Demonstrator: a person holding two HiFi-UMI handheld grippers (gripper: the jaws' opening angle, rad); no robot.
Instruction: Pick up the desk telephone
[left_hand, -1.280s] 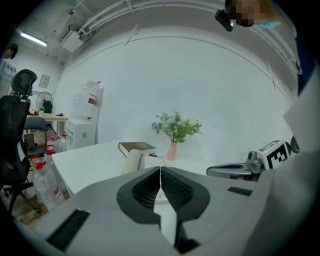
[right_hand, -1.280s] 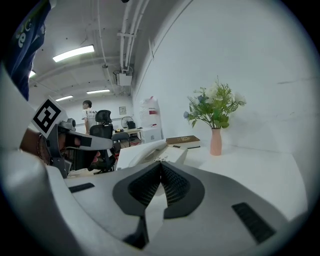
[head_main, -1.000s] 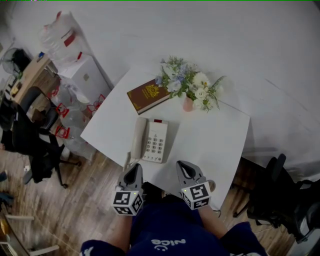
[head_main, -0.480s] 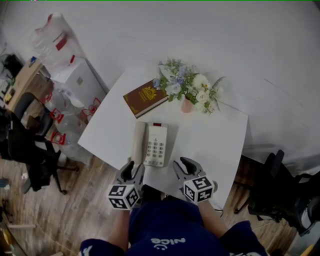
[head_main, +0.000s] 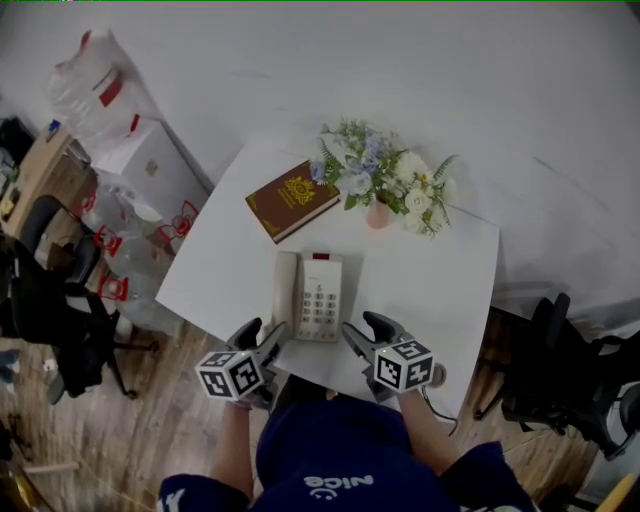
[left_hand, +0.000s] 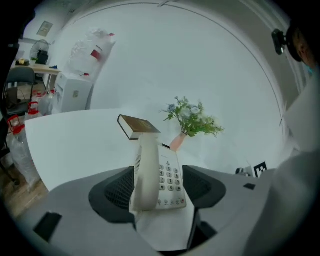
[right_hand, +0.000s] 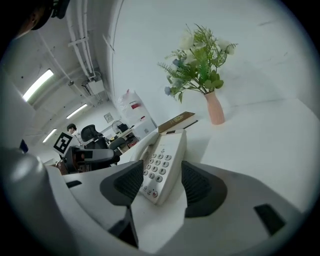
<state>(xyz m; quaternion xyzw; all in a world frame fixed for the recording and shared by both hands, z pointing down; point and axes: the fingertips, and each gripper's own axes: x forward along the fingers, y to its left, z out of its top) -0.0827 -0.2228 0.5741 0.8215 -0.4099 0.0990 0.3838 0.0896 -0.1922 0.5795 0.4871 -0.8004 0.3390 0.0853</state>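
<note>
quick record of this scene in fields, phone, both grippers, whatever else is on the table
telephone: flat on white table, handset on cradle, untouched
left gripper: open, jaws just been opening, nothing gripped
right gripper: open, jaws just been opening, nothing gripped
also on table: brown book, vase of flowers, both beyond the telephone

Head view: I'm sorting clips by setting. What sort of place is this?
Probably an office: a telephone on a white table, a black office chair beside it, and desks in the background of the right gripper view.
</note>
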